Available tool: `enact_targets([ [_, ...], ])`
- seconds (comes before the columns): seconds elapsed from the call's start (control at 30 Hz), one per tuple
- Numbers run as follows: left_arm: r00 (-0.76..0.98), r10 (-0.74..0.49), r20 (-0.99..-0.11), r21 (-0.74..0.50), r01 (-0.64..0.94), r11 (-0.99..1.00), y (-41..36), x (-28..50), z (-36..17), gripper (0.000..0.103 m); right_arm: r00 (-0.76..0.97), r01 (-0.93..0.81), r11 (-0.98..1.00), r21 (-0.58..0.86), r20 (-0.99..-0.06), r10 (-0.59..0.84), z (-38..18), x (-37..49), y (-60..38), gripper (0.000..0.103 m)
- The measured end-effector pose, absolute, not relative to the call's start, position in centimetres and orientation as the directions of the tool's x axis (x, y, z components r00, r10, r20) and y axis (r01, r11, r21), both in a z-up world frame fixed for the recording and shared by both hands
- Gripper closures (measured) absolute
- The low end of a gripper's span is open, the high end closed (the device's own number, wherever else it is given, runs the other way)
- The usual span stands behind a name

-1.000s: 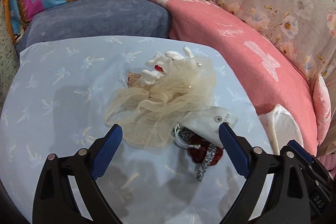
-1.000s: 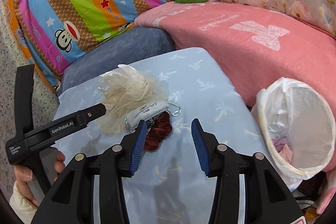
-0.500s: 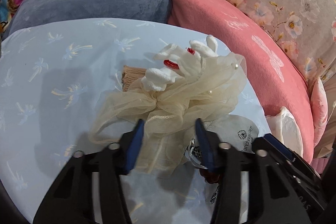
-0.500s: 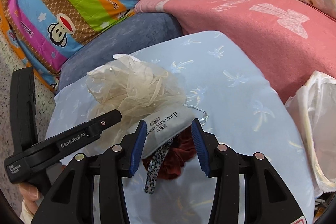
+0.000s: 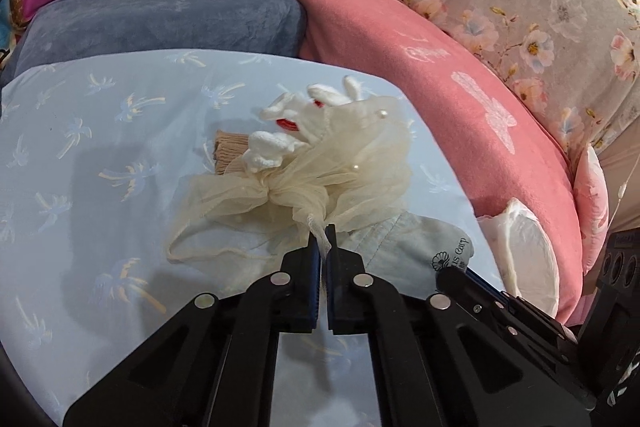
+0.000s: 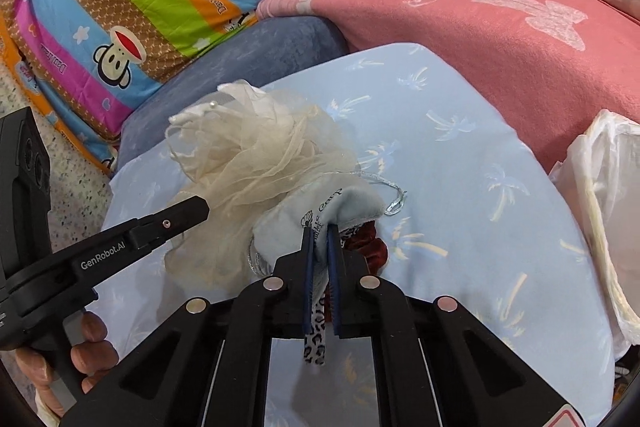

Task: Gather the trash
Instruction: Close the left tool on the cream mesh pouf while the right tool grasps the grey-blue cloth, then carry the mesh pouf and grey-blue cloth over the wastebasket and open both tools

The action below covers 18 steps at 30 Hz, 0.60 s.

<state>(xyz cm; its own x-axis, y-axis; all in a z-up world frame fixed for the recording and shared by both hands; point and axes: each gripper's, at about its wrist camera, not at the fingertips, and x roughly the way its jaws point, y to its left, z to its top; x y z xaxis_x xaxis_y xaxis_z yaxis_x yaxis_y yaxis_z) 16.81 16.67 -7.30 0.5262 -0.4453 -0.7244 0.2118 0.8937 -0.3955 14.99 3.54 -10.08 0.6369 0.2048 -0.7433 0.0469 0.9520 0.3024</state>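
The left gripper [image 5: 323,233] has just closed its jaws on a strand of the cream tulle bundle [image 5: 320,171], and the right gripper [image 6: 319,233] has just closed on the pale blue pouch [image 6: 320,207], whose print partly reads "Carp". Both lie touching on the palm-print blue cushion [image 6: 460,187], over a dark red scrunchie [image 6: 370,247] and a leopard strip [image 6: 314,345]. The left gripper's arm reads "GenRobot.AI". The white-lined bin [image 6: 600,207] stands beside the cushion, right.
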Motion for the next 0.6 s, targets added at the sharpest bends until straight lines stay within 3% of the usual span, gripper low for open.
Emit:
enact_targets([
  [0.6, 0.607, -0.504, -0.614, -0.389, 0.323, 0.863, 11.8, 12.9, 1.0, 0.102, 0.784, 0.048, 0.941, 0.336, -0.596, 0.173, -1.1, 7.6, -2.6, 0.097],
])
